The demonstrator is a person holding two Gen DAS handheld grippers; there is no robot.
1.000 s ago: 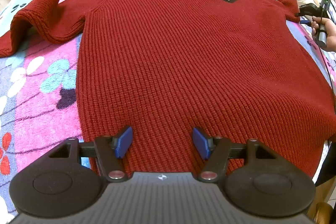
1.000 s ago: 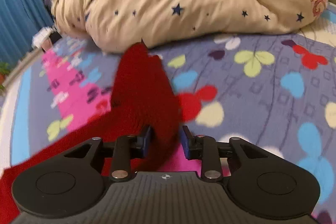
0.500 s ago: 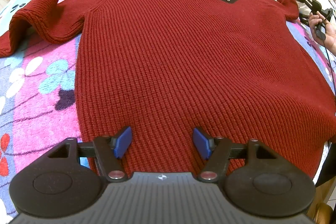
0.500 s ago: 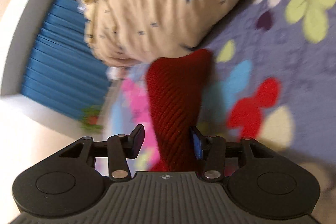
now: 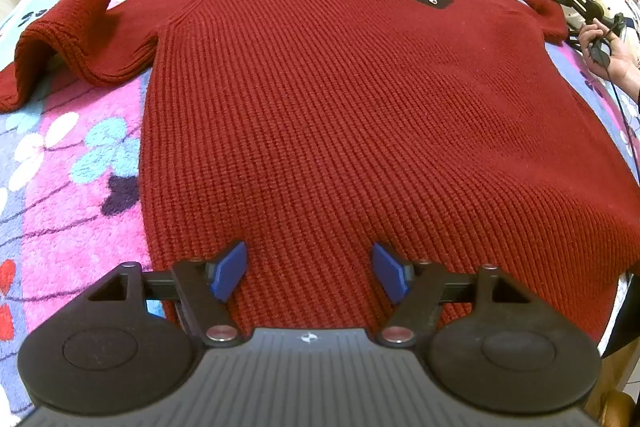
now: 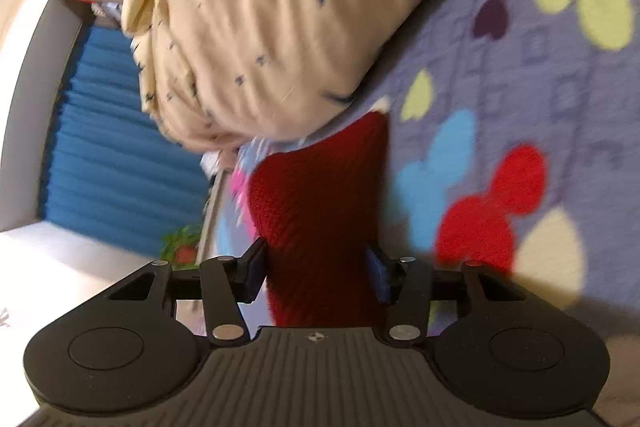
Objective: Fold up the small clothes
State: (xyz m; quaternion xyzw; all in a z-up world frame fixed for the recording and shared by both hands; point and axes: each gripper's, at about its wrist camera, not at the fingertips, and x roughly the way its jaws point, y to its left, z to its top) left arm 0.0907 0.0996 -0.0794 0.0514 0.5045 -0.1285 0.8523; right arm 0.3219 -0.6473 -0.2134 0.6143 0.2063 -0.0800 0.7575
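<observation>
Your red knit sweater (image 5: 340, 115) is lying front-up and spread flat on the flower-print bedspread (image 5: 72, 163), its collar pointing away from your left gripper (image 5: 308, 277) and its small dark chest patch (image 5: 430, 1) sitting on the right side of the chest, not far below the collar. You are holding the left gripper over the sweater's hem, its blue-padded fingers (image 5: 230, 271) spread wide, with bare knit showing between them; whether the pads are touching the cloth is not clear. The sleeve left of the sweater's body (image 5: 68, 31) is lying humped up in a loose arch on the bedspread. At the sweater's far right shoulder your right hand (image 5: 608, 51) is working the right gripper (image 6: 316, 275), which is rolled onto its side in the left wrist view. In the blurred right wrist view that gripper's fingers are standing partly apart with the other red sleeve (image 6: 320, 211) running up between them, its cuff end reaching toward the cream star-print quilt (image 6: 256, 27) bunched beyond the sweater. The pads look close to the sleeve's sides, but I cannot tell whether you are actually pinching it. A blue pleated curtain (image 6: 116, 155) is showing behind the quilt.
</observation>
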